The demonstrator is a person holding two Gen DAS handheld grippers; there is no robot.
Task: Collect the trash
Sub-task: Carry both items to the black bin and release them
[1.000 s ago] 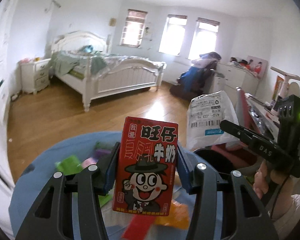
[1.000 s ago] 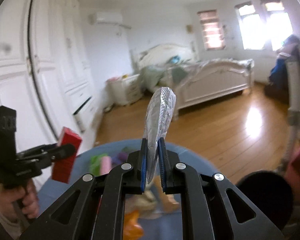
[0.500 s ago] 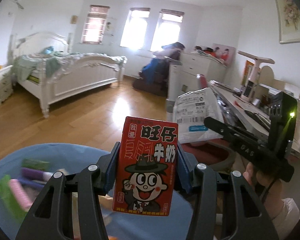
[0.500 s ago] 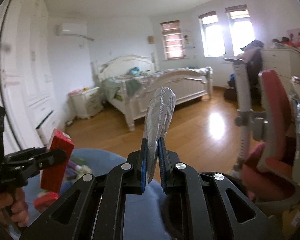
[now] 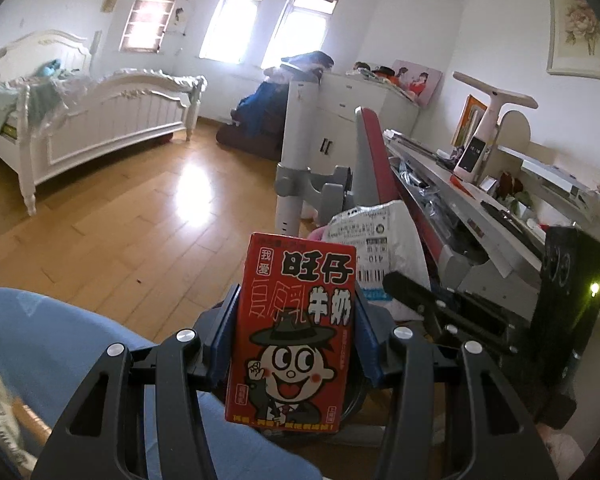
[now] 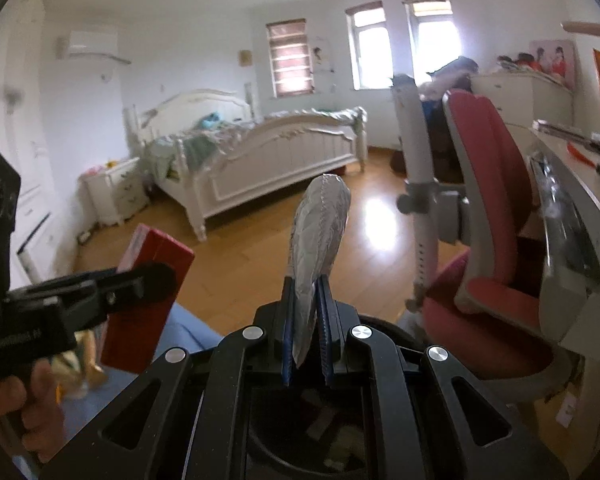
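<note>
I have trash in both my grippers. My left gripper [image 5: 296, 344] is squeezed tight on a red milk box [image 5: 294, 336] with a smiling cartoon face on it. The box stands up straight between the blue pads [image 5: 220, 340]. My right gripper [image 6: 306, 332] is pinched almost all the way closed on a flat, crinkly silver mail bag [image 6: 318, 240], which sticks up above the pads.

My landmark is the black trash bin [image 6: 312, 432]. In the right wrist view it sits right under my right gripper, and I can see bits of paper down inside it. So the silver bag is just above the bin. The red box is next to the bin, off to the left, over the blue table cover [image 5: 60, 344].

I think I am about halfway. The picking up of these two things is done. What is left is to let go of them so they fall in the bin. The bag looks ready to drop. The box needs to come a little closer over the bin.

There is more trash left on the blue cover, next to the bin. I can see some wrappers [image 6: 82, 356] there, but they are blurry, so I cannot tell how many.
</note>
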